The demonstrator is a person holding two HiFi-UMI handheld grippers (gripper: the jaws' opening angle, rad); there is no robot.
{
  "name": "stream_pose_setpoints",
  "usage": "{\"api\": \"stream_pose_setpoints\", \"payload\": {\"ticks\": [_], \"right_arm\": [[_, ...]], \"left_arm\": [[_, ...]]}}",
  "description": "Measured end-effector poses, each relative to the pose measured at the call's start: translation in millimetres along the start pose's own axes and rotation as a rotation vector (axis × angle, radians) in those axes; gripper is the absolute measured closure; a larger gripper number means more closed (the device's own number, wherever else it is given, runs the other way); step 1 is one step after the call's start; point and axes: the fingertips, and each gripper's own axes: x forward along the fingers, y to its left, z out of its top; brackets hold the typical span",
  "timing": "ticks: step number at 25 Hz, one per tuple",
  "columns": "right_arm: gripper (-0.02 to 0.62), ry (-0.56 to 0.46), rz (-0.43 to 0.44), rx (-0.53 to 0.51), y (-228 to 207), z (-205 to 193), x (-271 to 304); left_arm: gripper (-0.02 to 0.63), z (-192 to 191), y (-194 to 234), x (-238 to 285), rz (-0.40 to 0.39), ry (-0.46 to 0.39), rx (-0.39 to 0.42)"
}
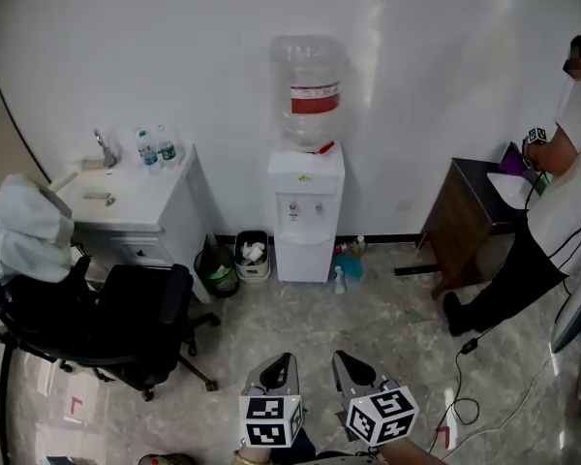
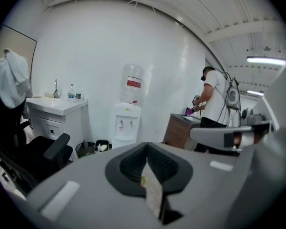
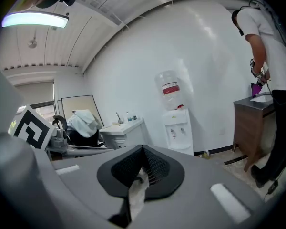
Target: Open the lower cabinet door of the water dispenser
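— Where is the thing you are after?
— The water dispenser stands against the white wall, across the floor and well apart from me. Its lower cabinet door is the white panel under the taps, and it looks closed.
— How will it handle?
— Light and stiff, I judge: a smooth panel swinging on a hinge, perhaps with a soft catch. The face looks slippery, so I want an edge or a recess. From here I cannot tell which side has one.
— And your fingers?
— My left gripper and right gripper both have their fingers pressed together, holding nothing. One pair must part before it hooks that edge.
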Motion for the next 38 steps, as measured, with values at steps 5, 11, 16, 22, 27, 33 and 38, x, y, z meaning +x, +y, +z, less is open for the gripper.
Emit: {"api": "stream_pose_setpoints", "payload": {"ticks": [5, 11, 16, 22, 27, 33, 38], "right_arm": [[0.597, 0.036, -0.035, 0.01, -36, 45, 79], [0.597, 0.091, -0.099, 0.03, -67, 61, 174], [0.597, 0.118, -0.128, 0.07, -111, 49, 236], [0.597, 0.225, -0.156, 0.134, -183, -4, 305], [0.597, 0.304, -0.181, 0.118, -260, -71, 390], [0.595, 0.4, -0.218, 0.103, -364, -177, 480], [0.459, 0.415, -0.138, 0.03, -417, -222, 536]], "left_arm": [[0.598, 55, 35, 76, -0.028, 0.018, -0.003], [0.598, 85, 83, 165, -0.063, 0.088, 0.008], [0.598, 73, 103, 236, -0.034, 0.135, -0.048], [0.598, 22, 104, 324, -0.029, 0.268, -0.076], [0.598, -33, 127, 416, -0.005, 0.297, -0.101], [0.598, -125, 150, 514, 0.003, 0.367, -0.125], [0.598, -174, 150, 551, -0.039, 0.456, -0.141]]}}
